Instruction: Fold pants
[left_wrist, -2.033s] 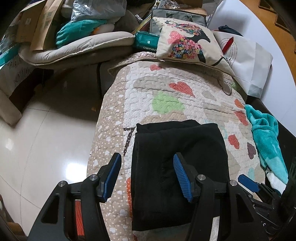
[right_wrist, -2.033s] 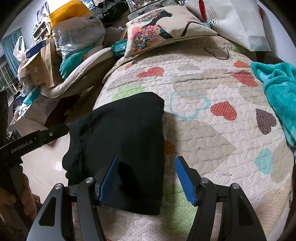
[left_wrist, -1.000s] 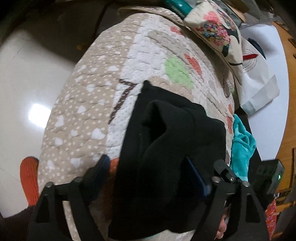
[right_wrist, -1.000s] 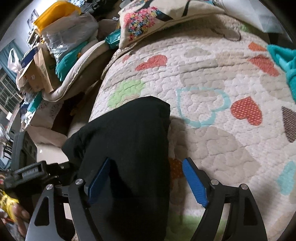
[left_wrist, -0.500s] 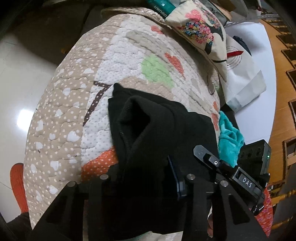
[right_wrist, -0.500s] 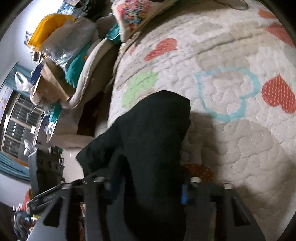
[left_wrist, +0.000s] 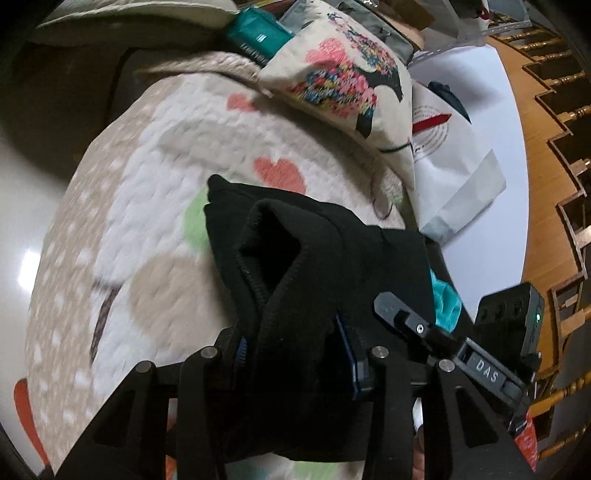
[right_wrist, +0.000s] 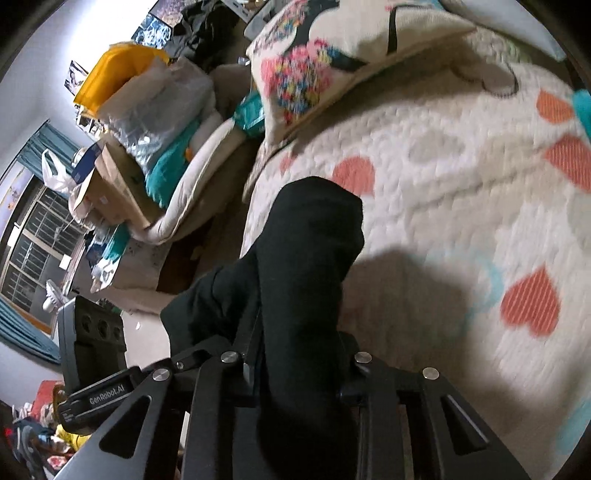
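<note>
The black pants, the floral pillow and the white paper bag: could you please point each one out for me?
black pants (left_wrist: 317, 258): left wrist view, on the bunched cloth above the fingers.
floral pillow (left_wrist: 343, 77): left wrist view, on its flower print.
white paper bag (left_wrist: 454, 162): left wrist view, on its plain front.

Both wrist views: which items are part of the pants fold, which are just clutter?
In the job:
- black pants
- left hand-held gripper, clamped on the pants
- right hand-held gripper, closing on the pants
- heart quilt, the work surface

Just lying about:
- floral pillow
- teal towel
- white bag
- cardboard box
</note>
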